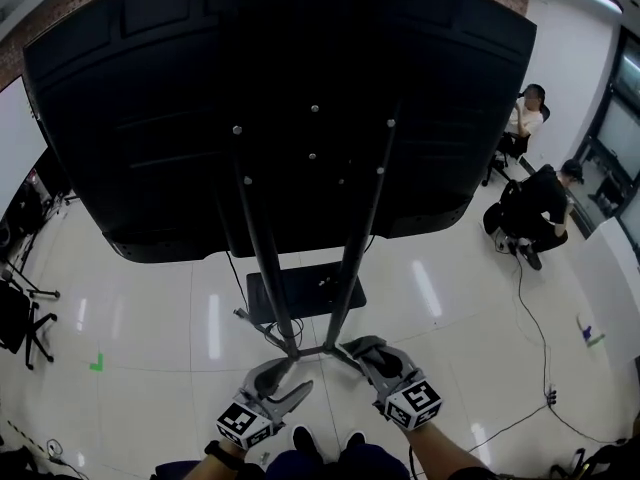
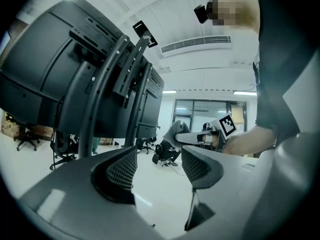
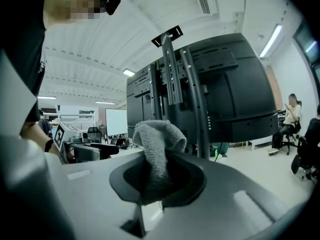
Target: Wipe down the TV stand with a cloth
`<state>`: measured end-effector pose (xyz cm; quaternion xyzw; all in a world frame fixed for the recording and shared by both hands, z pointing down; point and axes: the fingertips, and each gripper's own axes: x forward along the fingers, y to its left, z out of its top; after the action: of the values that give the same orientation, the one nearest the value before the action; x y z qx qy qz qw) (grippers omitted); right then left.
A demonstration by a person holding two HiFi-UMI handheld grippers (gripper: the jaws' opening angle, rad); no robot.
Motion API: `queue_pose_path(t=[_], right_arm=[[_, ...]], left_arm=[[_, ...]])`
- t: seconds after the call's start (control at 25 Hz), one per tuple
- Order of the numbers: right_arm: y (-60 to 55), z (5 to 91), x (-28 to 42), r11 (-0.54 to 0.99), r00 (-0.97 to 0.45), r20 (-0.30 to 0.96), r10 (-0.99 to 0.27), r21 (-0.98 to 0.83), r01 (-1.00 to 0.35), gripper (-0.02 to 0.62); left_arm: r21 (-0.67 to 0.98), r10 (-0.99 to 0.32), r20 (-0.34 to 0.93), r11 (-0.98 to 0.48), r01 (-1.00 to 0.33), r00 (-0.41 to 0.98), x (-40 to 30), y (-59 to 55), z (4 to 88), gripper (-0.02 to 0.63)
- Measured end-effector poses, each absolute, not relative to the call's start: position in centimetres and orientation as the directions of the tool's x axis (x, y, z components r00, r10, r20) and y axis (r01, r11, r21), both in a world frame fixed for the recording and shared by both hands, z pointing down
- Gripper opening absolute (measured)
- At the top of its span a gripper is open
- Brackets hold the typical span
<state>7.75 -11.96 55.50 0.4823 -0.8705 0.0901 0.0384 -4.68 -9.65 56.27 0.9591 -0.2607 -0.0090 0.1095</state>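
Head view: the stand's (image 1: 300, 298) two poles run up the TV's (image 1: 280, 108) back, and its base sits on the floor (image 1: 150, 328). The left gripper (image 1: 290, 378) and right gripper (image 1: 358, 350) are low, close to the base bars.

Left gripper view: jaws spread, nothing between them, stand poles at left.

Right gripper view: jaws clamped on a grey cloth (image 3: 156, 146) that bunches up above them, with the stand poles behind it.

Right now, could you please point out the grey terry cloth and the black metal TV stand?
grey terry cloth (image 3: 156, 146): right gripper view, on its bunched middle.
black metal TV stand (image 1: 358, 243): head view, on the right upright pole.
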Motion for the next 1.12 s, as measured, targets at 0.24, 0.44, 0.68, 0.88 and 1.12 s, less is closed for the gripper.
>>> queue_pose_path(t=[0.24,0.44,0.68,0.88,1.12], right_arm=[[-6.5,55.5,5.4,0.610,-0.628,0.158,-0.762,-0.151,-0.778,0.038],[-0.8,55.6,4.8,0.733,-0.738,0.180,-0.650,-0.109,-0.672,0.037],[4.7,53.8,6.3,0.778,-0.788,0.125,-0.603,-0.125,-0.615,0.037],[7.6,52.9,8.0,0.804,-0.808,0.121,-0.577,-0.088,-0.588,0.035],[8.7,50.7,8.3,0.798,-0.804,0.078,-0.590,-0.100,-0.595,0.035]], left_arm=[[0.199,-0.543,0.028,-0.820,-0.537,0.839,-5.1,-5.9,55.1,0.301],[0.207,-0.589,0.031,-0.787,-0.581,0.808,-3.3,-1.8,54.4,0.301],[0.218,-0.636,0.023,-0.750,-0.624,0.772,0.3,4.2,53.1,0.299],[0.200,-0.651,0.005,-0.743,-0.638,0.759,1.5,7.7,51.5,0.299],[0.186,-0.655,-0.007,-0.743,-0.643,0.755,0.8,10.3,50.9,0.299]])
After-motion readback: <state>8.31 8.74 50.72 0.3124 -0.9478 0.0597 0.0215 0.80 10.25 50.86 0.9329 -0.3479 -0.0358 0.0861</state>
